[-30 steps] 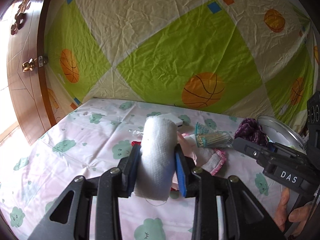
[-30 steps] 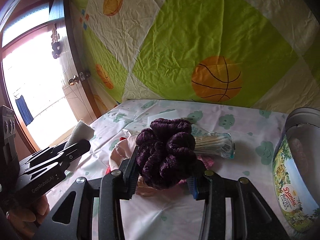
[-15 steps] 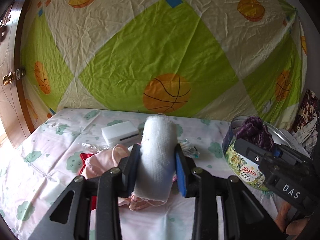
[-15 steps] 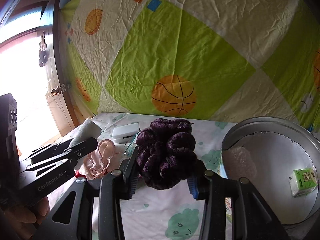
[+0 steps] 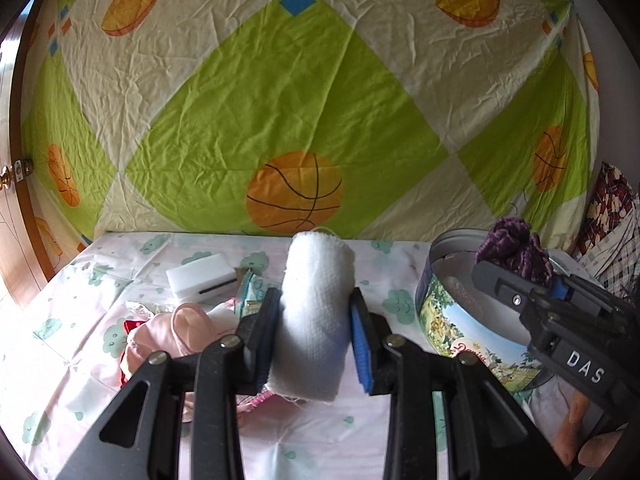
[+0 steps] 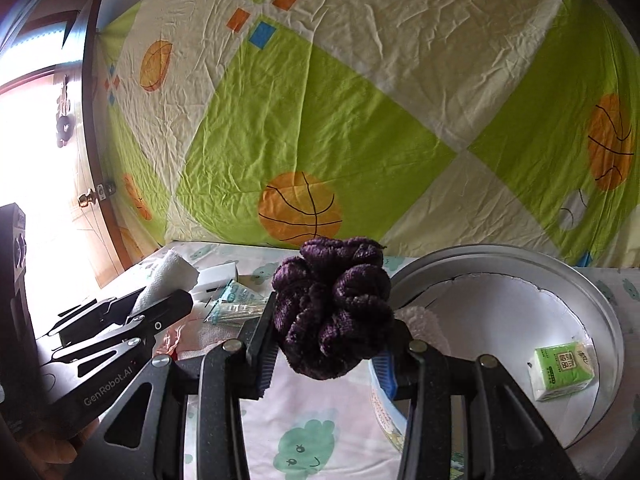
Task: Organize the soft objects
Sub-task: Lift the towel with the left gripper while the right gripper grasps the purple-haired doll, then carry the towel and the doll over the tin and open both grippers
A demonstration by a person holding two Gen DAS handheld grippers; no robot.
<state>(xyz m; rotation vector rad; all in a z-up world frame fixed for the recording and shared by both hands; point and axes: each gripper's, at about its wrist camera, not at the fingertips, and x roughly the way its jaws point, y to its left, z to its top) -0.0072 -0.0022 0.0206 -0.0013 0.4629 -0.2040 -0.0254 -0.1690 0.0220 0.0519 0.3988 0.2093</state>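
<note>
My left gripper (image 5: pixel 314 334) is shut on a white gauze roll (image 5: pixel 316 308), held above the table left of a round cookie tin (image 5: pixel 452 328). My right gripper (image 6: pixel 328 334) is shut on a purple scrunchie (image 6: pixel 332 306) at the tin's left rim (image 6: pixel 404 280). The open tin holds a green tissue pack (image 6: pixel 562 370) and a white fluffy pad (image 6: pixel 420 318). In the left wrist view the scrunchie (image 5: pixel 516 246) hangs over the tin. In the right wrist view the gauze roll (image 6: pixel 168 276) and left gripper (image 6: pixel 160 312) sit at left.
A pile of pink and red cloth (image 5: pixel 168 332) lies on the cloud-print tablecloth (image 5: pixel 100 312). A white sponge block (image 5: pixel 200 278) and a bag of cotton swabs (image 6: pixel 236 300) lie behind it. A basketball-print sheet (image 5: pixel 296 120) hangs at the back. A wooden door (image 6: pixel 92 200) is at left.
Both grippers moved right toward the tin with their objects still held. The scrunchie now sits at the tin's rim and the tin's inside has come into view.
</note>
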